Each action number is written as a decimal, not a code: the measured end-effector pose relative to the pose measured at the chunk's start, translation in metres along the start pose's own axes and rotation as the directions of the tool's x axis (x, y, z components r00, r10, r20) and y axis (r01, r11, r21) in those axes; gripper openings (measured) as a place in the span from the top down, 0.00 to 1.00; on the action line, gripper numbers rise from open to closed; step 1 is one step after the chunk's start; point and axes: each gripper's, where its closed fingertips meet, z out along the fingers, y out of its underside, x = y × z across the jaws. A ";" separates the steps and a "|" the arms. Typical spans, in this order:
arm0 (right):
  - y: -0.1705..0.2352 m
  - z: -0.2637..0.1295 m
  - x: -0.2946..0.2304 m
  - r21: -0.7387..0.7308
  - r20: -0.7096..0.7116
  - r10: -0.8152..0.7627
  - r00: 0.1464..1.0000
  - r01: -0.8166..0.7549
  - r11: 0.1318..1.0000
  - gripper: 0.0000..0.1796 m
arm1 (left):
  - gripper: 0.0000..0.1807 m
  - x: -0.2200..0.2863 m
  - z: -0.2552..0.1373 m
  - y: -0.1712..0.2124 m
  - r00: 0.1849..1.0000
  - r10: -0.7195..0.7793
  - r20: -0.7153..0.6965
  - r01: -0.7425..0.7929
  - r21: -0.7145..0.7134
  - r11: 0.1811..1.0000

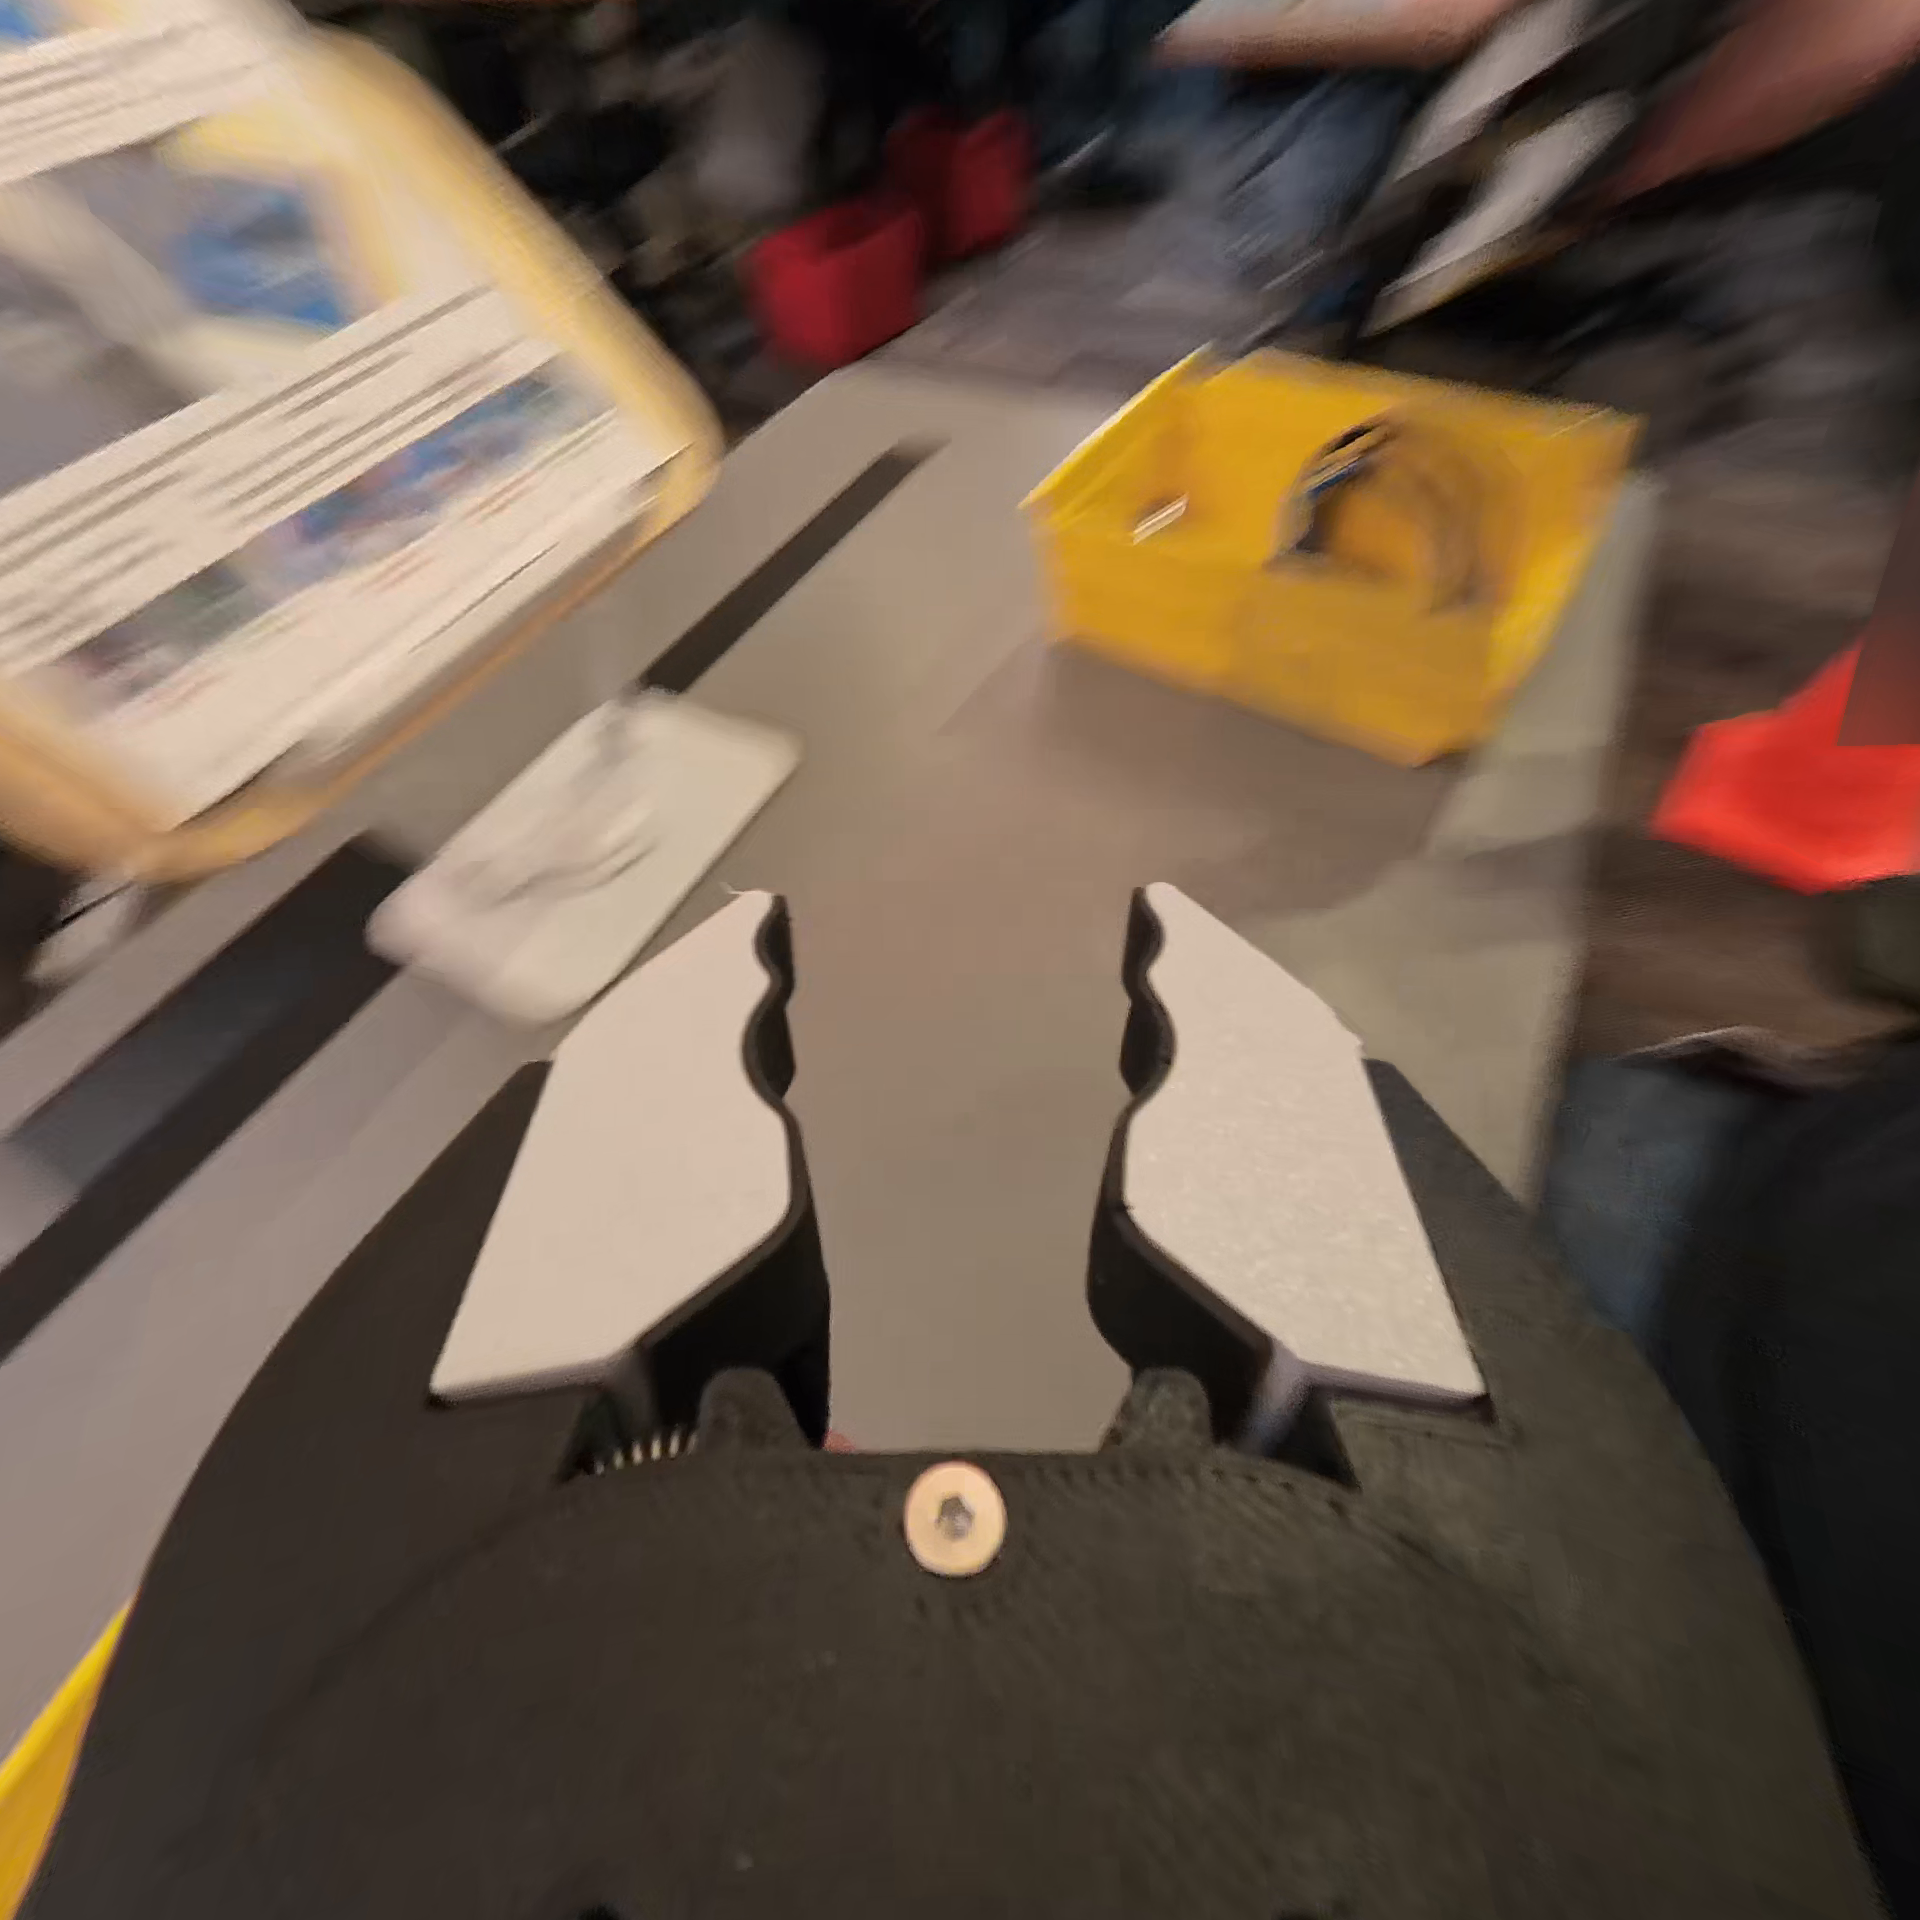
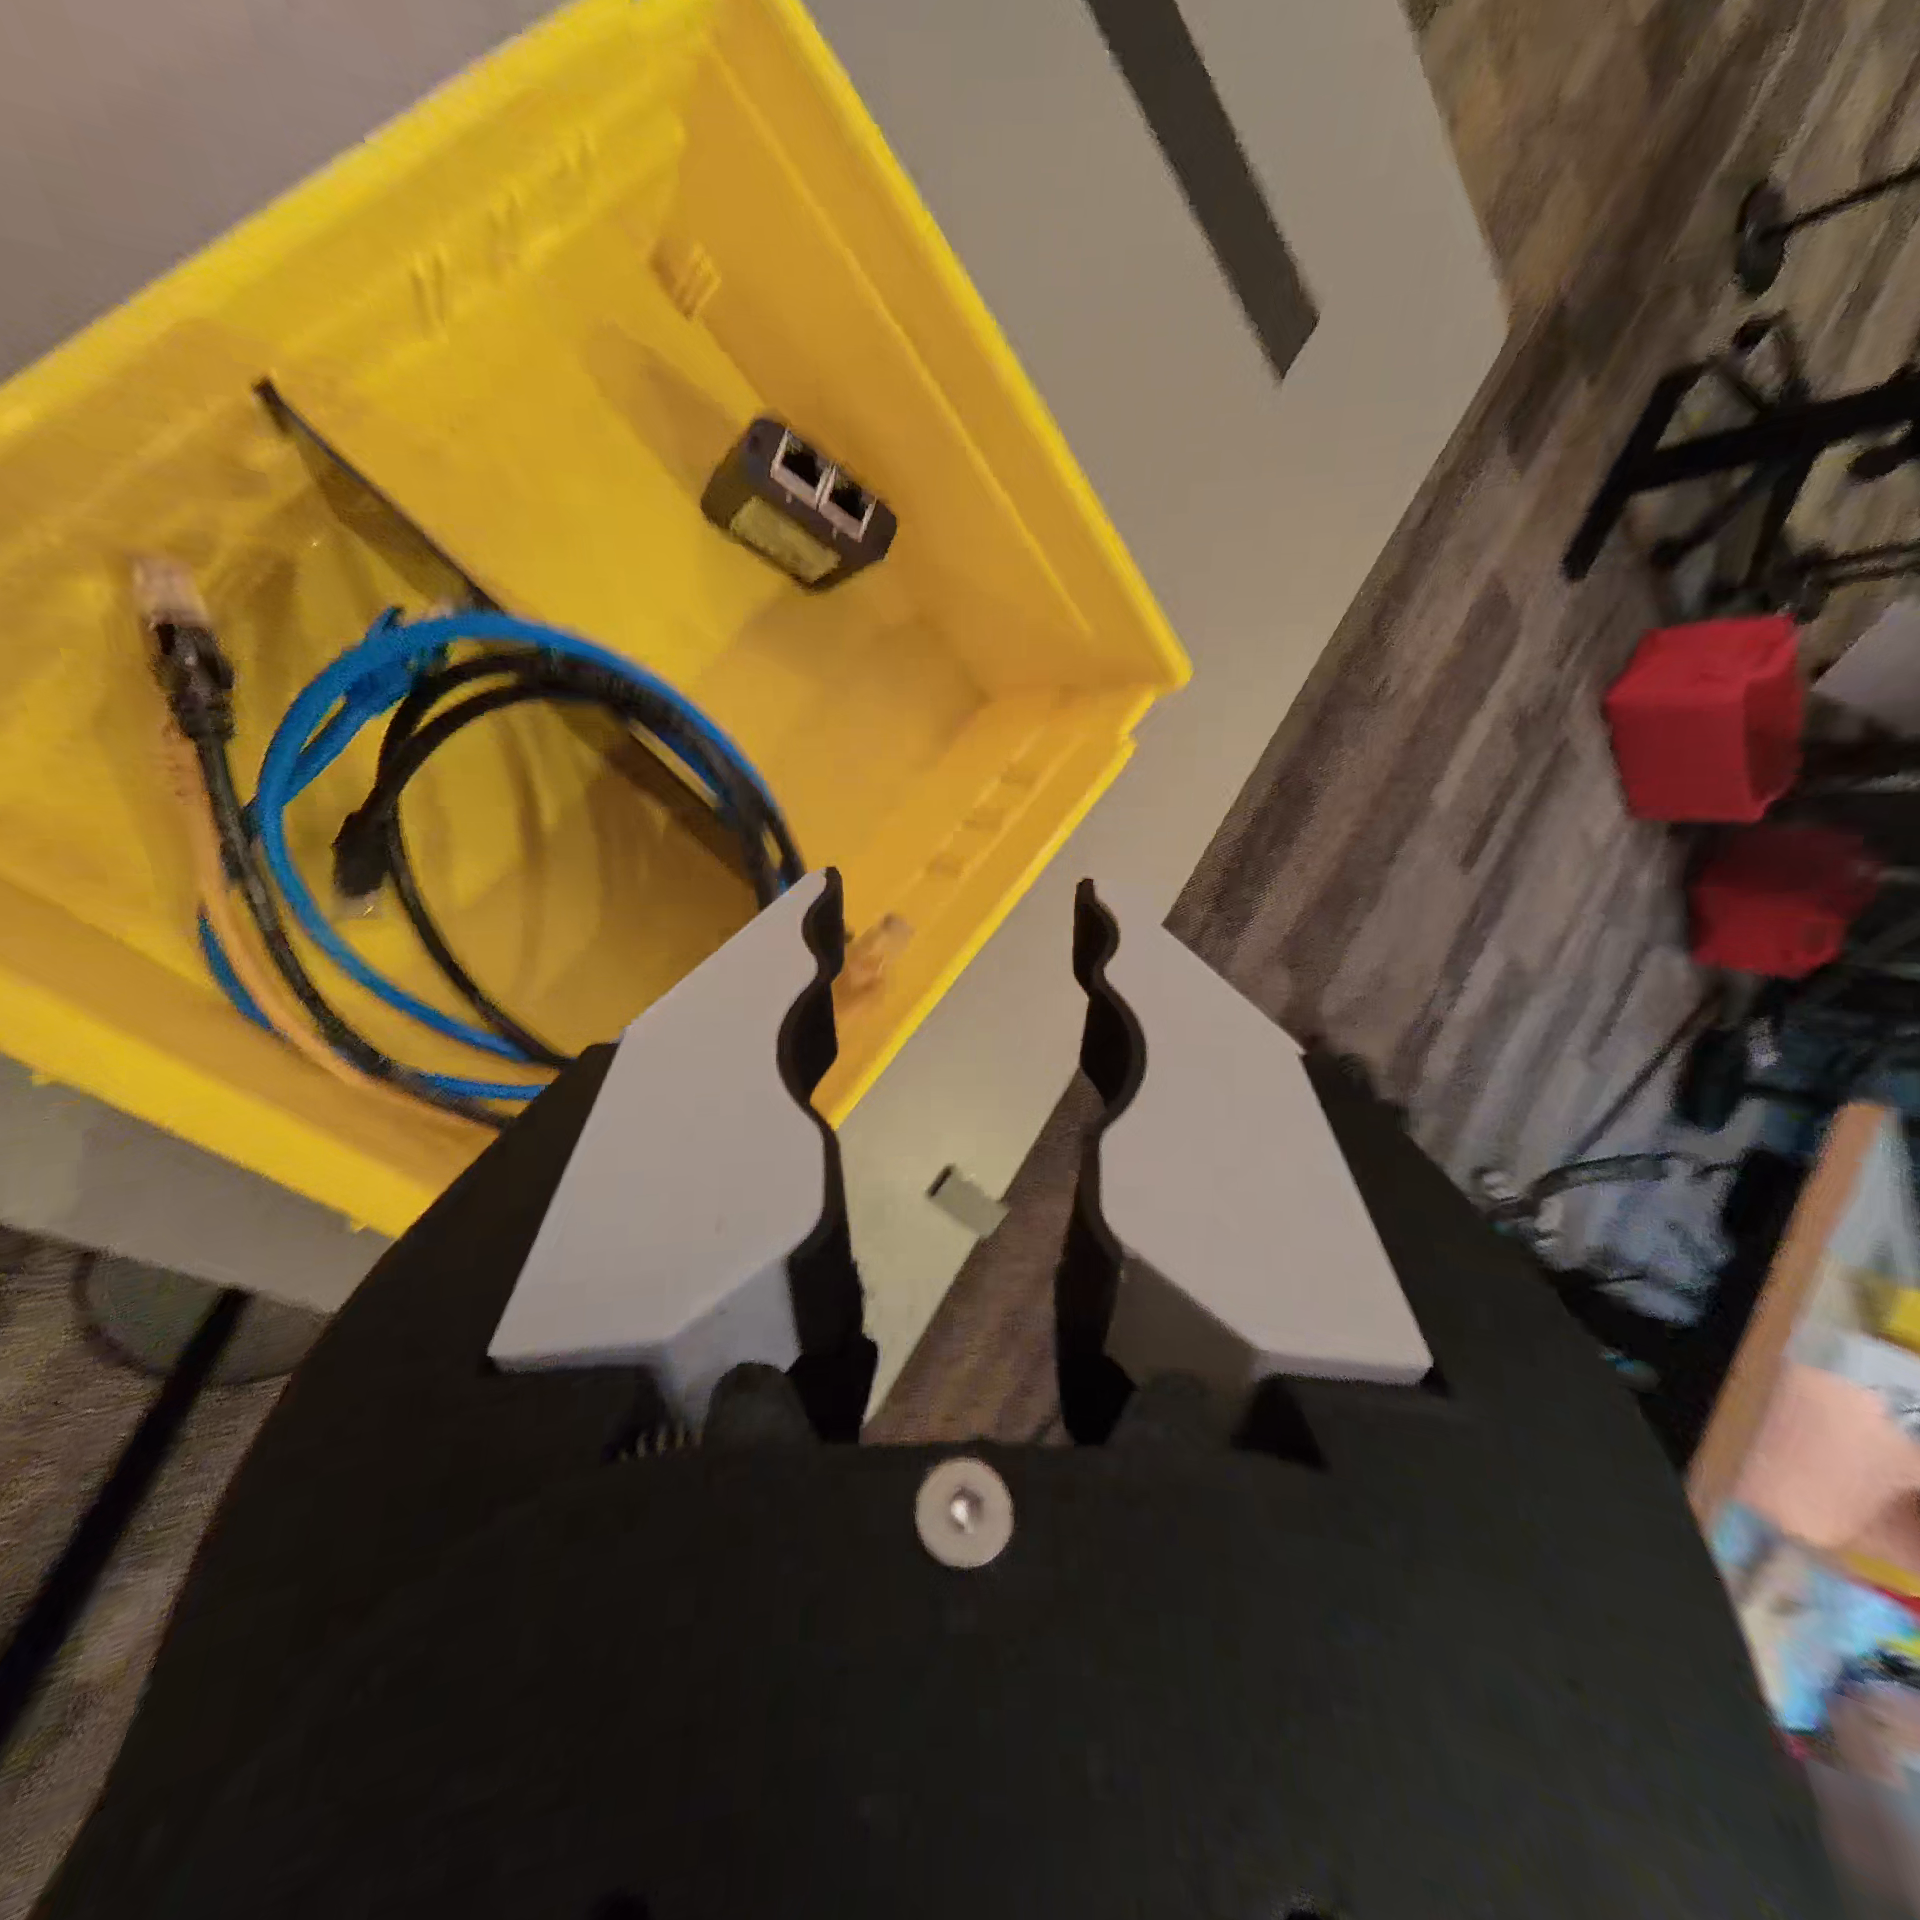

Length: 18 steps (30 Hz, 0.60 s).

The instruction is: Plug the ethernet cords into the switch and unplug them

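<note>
A yellow bin on a grey table holds a small black switch with two ports facing up, and coiled ethernet cords: a blue one, a black one and an orange one. My right gripper is open and empty, above the bin's near right corner. My left gripper is open and empty over the bare table, well short of the bin. The left wrist view is motion-blurred.
A white flat device lies on the table left of my left gripper. A large yellow-edged box stands at the left. Red boxes sit on the floor beyond the table edge. A small grey piece lies near the table edge. About 55 centimetres separates my left fingertips from my right.
</note>
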 end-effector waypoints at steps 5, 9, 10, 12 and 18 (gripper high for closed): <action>0.075 0.010 -0.030 -0.002 0.172 0.254 0.952 -0.257 0.966 0.55 | 0.48 -0.070 -0.071 0.088 0.935 -0.130 0.330 0.213 -0.230 0.950; 0.114 0.026 -0.054 -0.015 0.226 0.361 0.905 -0.368 0.930 0.55 | 0.47 -0.102 -0.147 0.167 0.780 -0.310 0.544 0.457 -0.156 0.876; 0.118 0.031 -0.060 -0.019 0.234 0.373 0.898 -0.379 0.925 0.56 | 0.46 -0.107 -0.163 0.188 0.735 -0.332 0.591 0.504 -0.149 0.850; 0.119 0.039 -0.070 -0.011 0.264 0.390 0.882 -0.402 0.916 0.58 | 0.43 -0.110 -0.187 0.228 0.648 -0.388 0.655 0.609 -0.140 0.781; 0.103 0.064 -0.081 0.027 0.351 0.435 0.829 -0.473 0.881 0.68 | 0.37 -0.110 -0.213 0.306 0.511 -0.506 0.695 0.773 -0.115 0.624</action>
